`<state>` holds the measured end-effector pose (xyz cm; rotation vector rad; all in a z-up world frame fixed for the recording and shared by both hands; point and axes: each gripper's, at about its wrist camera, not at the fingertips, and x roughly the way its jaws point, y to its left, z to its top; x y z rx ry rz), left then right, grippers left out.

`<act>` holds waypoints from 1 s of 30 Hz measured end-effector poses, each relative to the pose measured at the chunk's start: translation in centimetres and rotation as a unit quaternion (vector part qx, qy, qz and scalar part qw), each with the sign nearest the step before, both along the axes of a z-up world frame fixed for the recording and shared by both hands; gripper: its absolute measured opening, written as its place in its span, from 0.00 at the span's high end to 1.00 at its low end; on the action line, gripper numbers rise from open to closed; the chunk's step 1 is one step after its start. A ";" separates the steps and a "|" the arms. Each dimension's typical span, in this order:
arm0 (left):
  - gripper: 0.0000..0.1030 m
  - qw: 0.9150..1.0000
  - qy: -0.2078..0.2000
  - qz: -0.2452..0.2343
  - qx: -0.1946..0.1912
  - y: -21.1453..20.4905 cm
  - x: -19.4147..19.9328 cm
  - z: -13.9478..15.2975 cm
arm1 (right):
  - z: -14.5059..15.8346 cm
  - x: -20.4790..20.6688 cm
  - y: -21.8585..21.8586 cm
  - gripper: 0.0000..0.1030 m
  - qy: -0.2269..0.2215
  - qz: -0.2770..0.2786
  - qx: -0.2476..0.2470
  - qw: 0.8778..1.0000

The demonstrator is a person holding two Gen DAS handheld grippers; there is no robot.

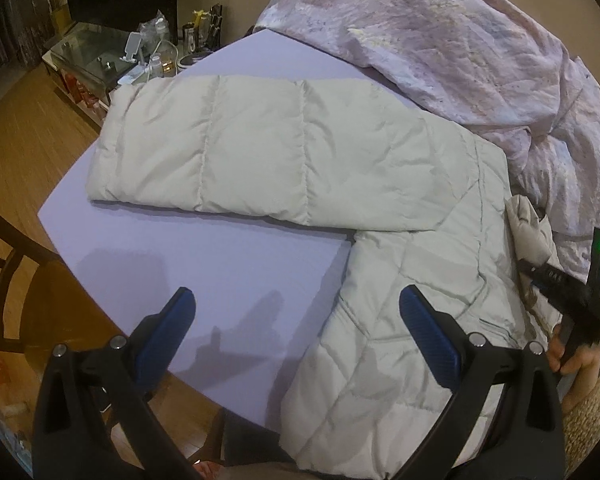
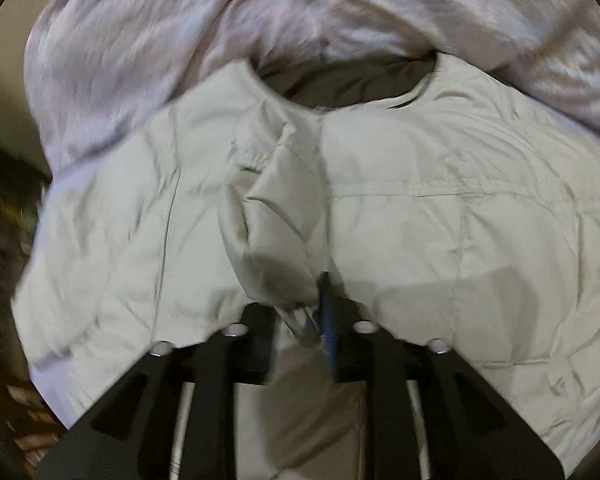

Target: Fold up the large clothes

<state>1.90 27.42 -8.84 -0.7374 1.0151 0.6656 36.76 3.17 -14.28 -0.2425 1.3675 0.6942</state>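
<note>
A pale grey-green puffer jacket (image 1: 412, 344) lies on the lavender table (image 1: 220, 256), one sleeve (image 1: 240, 148) stretched out to the left. My left gripper (image 1: 296, 292) hangs open above the table edge and the jacket's side, nothing between its blue pads (image 1: 424, 328). The right gripper (image 1: 538, 271) shows at the right edge, beside a raised bunch of jacket fabric. In the blurred right wrist view the jacket (image 2: 440, 208) fills the frame, collar at the top. My right gripper (image 2: 296, 300) stands partly open over the front opening, with a loose fold of the front flap (image 2: 276, 208) between its fingers.
A crumpled pink patterned quilt (image 1: 460, 48) is heaped behind and to the right of the jacket. A glass-topped side unit (image 1: 100, 60) with bottles stands past the table's far left corner. A dark wooden chair (image 1: 4, 248) is at the left. A hand in a fleecy sleeve (image 1: 580, 364) holds the right gripper.
</note>
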 end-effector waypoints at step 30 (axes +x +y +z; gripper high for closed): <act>0.03 0.963 -0.097 0.224 -0.115 11.0 -5.2 -6.7 | -2.1 2.3 2.7 0.57 -0.010 -0.018 -0.022 1.000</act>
